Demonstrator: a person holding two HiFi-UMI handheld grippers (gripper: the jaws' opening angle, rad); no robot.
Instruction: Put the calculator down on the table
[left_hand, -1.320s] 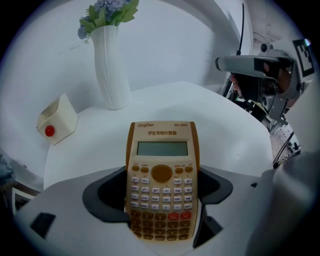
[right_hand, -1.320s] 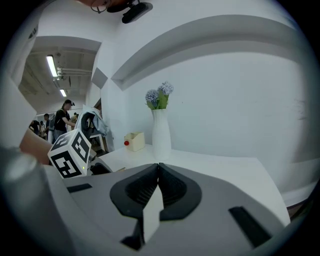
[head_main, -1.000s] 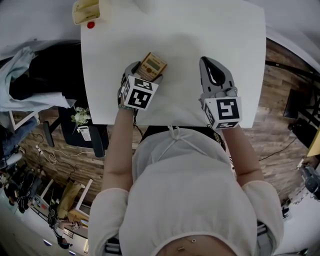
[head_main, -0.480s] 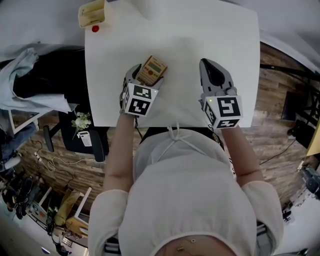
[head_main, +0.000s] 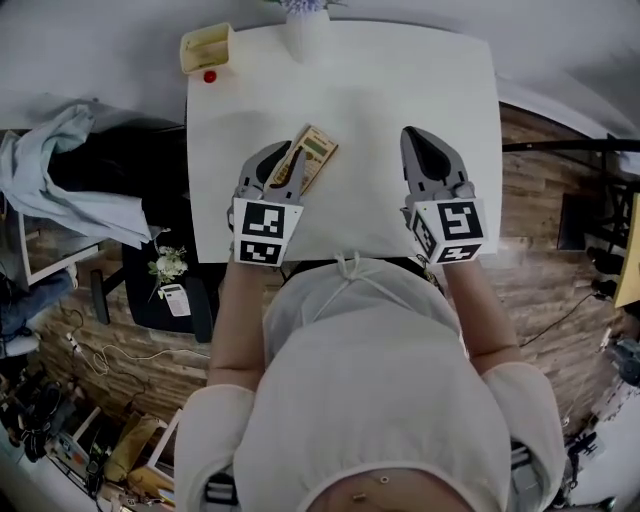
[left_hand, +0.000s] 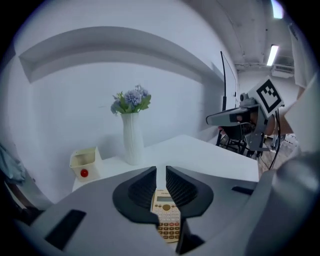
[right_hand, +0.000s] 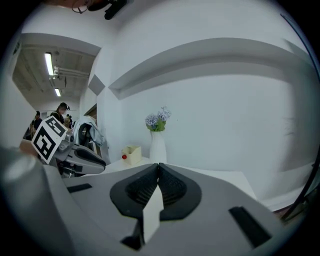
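Calculator (head_main: 313, 156) lies flat and askew on white table (head_main: 380, 90), out of my left gripper (head_main: 285, 165). A second back those jaws stood wide around it; now the tool is up off it and the jaws are closing to a narrow slit with nothing between them. Placement looks done. It sits below, just past the tips. Right gripper (head_main: 425, 140) pressed together, empty, well aside.

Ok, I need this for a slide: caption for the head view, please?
Calculator flat on the white table; left gripper over it, fingers closing on nothing; right gripper shut.
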